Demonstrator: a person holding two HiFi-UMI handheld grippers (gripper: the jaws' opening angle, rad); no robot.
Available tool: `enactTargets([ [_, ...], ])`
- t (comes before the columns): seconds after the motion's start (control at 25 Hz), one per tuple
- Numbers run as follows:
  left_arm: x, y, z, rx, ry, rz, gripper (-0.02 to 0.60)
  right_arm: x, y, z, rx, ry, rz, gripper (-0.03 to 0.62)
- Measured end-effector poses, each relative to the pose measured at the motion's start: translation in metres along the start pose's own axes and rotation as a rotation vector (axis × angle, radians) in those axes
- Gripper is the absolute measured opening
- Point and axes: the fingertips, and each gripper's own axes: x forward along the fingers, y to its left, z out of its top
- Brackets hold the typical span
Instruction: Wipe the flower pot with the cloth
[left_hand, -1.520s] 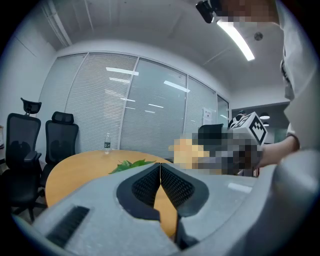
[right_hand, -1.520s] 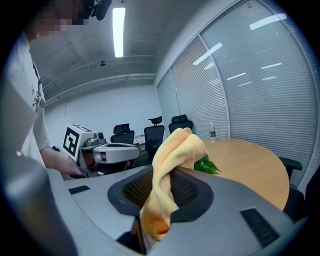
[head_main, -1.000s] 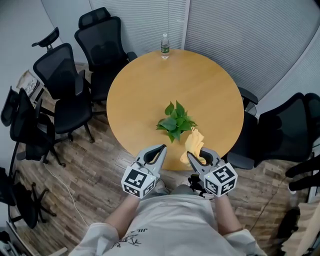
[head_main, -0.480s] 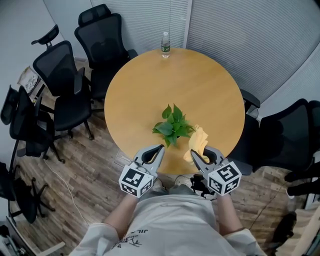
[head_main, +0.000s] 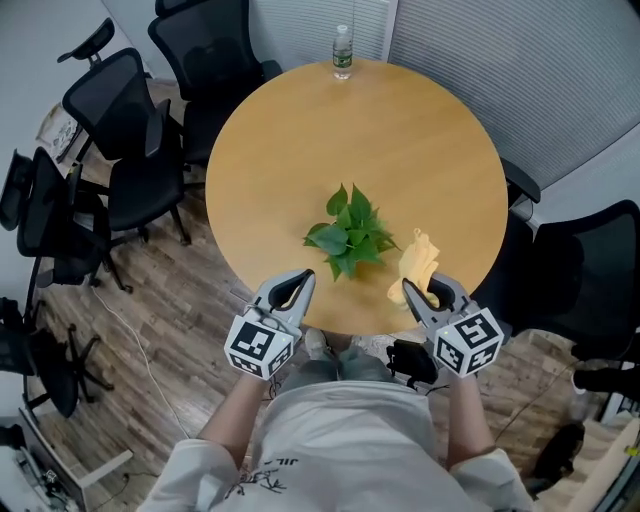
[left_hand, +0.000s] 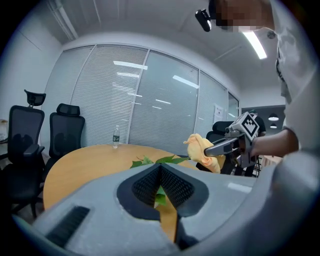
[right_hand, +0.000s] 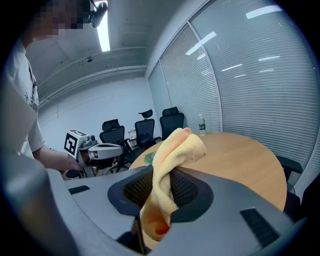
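Right gripper (head_main: 410, 290) clamped on yellow cloth (head_main: 418, 262); left gripper (head_main: 298, 278) closed, empty. Flower pot hidden under leaves (head_main: 350, 232): bring cloth in low, steady plant with left.

Flower pot out of sight beneath the leaves (head_main: 350, 232); bottle (head_main: 342, 50) label illegibly small.

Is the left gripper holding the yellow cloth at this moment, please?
No, the yellow cloth is clamped in the jaws of the right gripper, while the left gripper is shut on nothing.
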Motion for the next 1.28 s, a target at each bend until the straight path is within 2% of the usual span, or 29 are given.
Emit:
enactTargets([
  [0.56, 0.036, 0.035, -0.080, 0.014, 0.110, -0.010, 0.012, 0.044, -0.056, -0.062, 0.029, 0.140, -0.034, 0.084],
  [0.76, 0.049, 0.038, -0.105, 0.024, 0.125, -0.055, 0.014, 0.063, -0.075, -0.089, 0.026, 0.189, -0.043, 0.084],
  [0.8, 0.052, 0.039, -0.110, 0.020, 0.130, -0.064, 0.023, 0.067, -0.078, -0.094, 0.025, 0.196, -0.042, 0.084],
  [0.88, 0.058, 0.041, -0.120, 0.011, 0.140, -0.082, 0.084, 0.077, -0.081, -0.101, 0.021, 0.211, -0.032, 0.084],
  [1.04, 0.071, 0.040, -0.134, 0.013, 0.153, -0.139, 0.141, 0.094, -0.083, -0.112, 0.000, 0.244, 0.003, 0.084],
  [1.28, 0.095, 0.039, -0.148, 0.076, 0.141, -0.264, 0.281, 0.121, -0.088, -0.112, -0.027, 0.248, 0.064, 0.084],
])
